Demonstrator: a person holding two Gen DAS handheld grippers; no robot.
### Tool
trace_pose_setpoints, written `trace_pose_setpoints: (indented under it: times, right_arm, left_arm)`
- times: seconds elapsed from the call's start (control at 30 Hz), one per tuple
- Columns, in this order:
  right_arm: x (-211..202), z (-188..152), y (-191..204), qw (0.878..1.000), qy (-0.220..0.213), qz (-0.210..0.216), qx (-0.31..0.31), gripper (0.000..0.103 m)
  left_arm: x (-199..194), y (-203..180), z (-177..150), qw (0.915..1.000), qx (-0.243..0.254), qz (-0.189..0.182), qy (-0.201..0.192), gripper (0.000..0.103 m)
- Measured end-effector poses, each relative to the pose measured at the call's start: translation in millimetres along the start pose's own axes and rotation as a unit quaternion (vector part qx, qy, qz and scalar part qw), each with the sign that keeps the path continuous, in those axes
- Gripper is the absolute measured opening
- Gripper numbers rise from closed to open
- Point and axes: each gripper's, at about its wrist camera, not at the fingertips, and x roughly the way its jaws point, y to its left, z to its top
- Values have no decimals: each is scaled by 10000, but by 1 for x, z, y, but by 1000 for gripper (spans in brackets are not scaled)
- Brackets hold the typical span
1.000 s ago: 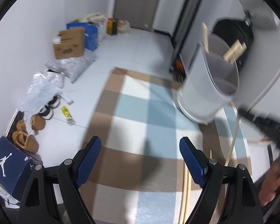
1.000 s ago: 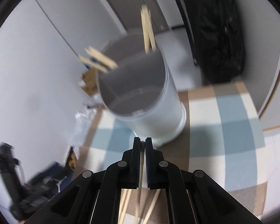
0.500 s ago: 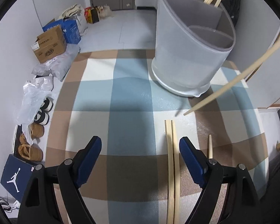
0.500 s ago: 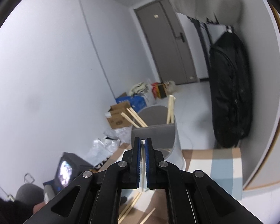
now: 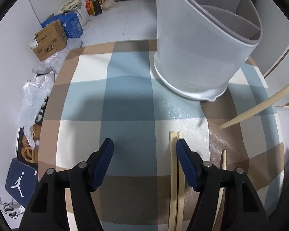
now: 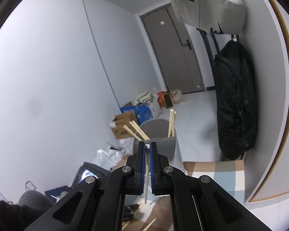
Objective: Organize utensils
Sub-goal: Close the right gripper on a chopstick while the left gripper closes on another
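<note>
Checked in blue, tan and cream, the cloth (image 5: 129, 104) covered the counter, where a grey divided utensil holder (image 5: 198, 53) stood with wooden chopsticks (image 6: 171, 123) leaning in its compartments. Pointing steeply down, the left tool (image 5: 144, 148) had its blue pads closing with only cloth between them, its right pad just beside a pair of chopsticks (image 5: 174, 173) lying flat. The right tool (image 6: 148, 150), aimed across the room, was clamped on a pale chopstick (image 6: 146, 181).
</note>
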Motion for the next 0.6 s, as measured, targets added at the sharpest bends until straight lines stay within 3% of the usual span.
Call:
trace_pose_setpoints:
  times: [0.33,0.53,0.6]
  right_arm:
    - [0,0,4,10000,6,57,-26,4]
    - [-2,0,3,10000,-2,23,-32,4]
    - [-3,-1,2,10000,2,-1,-19,4]
  left_arm:
    - [2,-3,1,9996,90,-133,251,59]
    - [4,-7,13,9993,109,-240,253,28]
    - [4,-6,14,9994,54,-281,202,8]
